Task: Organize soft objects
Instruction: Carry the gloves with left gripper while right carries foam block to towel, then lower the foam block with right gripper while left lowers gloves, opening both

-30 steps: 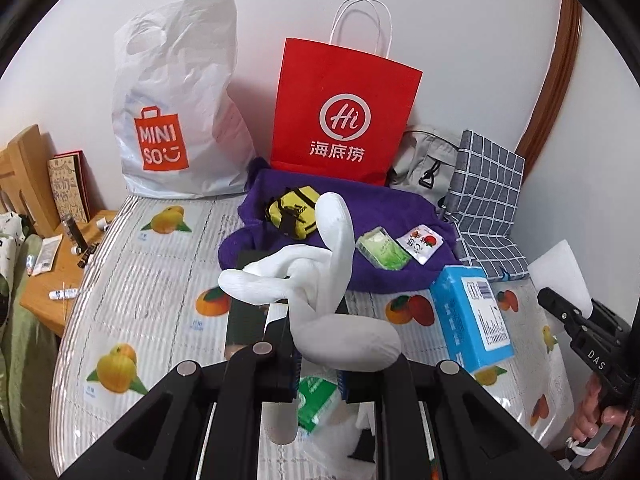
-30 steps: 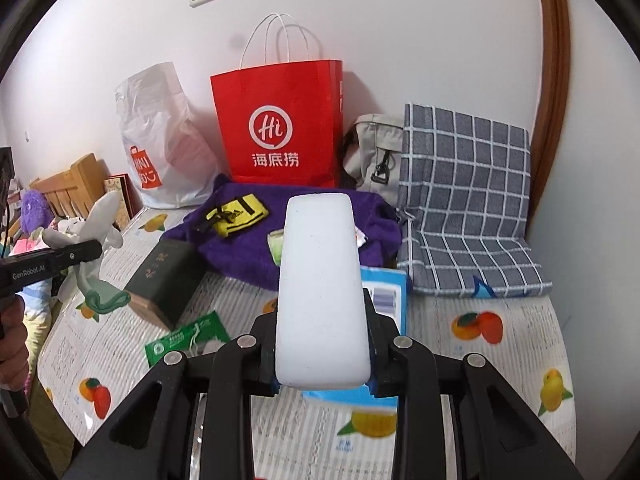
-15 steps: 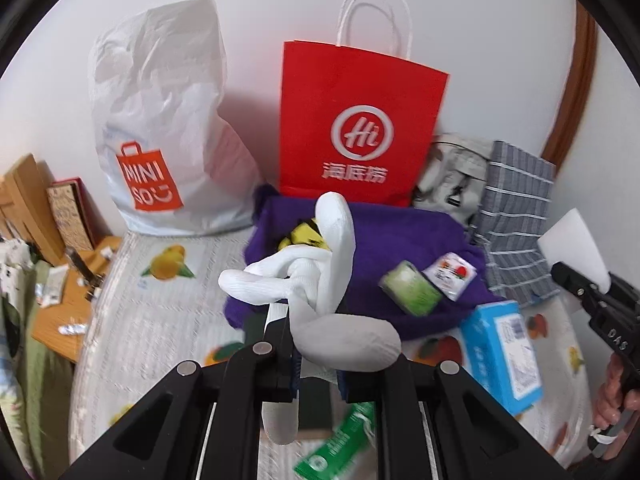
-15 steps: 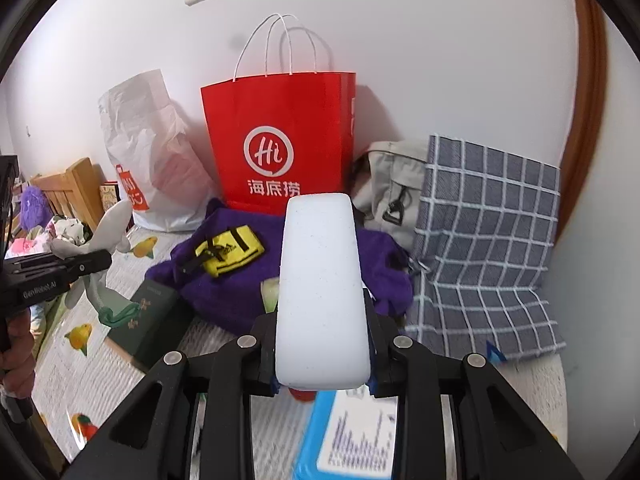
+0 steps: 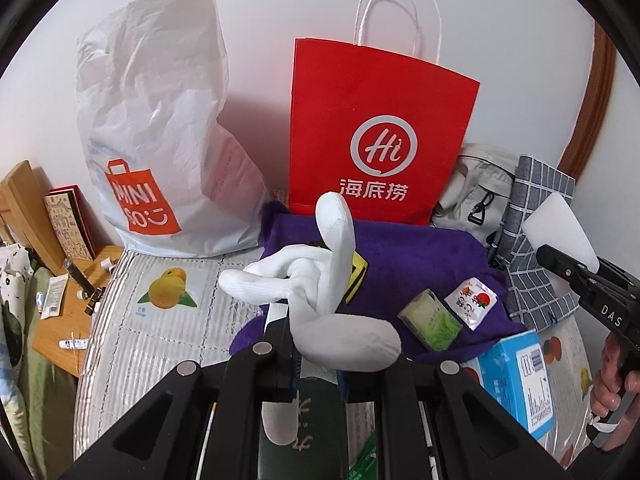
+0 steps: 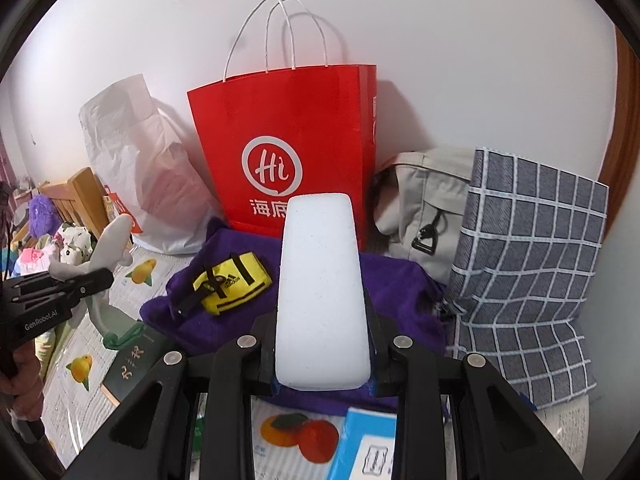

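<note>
two soft things gripped: left gripper (image 5: pixel 316 364) clamps knotted white socks (image 5: pixel 320 280), right gripper (image 6: pixel 322 364) a white sponge (image 6: pixel 322 292); neither placed yet, red bag (image 6: pixel 288 152) far ahead.

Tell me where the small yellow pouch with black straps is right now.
In the right wrist view the yellow pouch lies on the purple fleece blanket, left of centre, just in front of the red paper bag.
</note>
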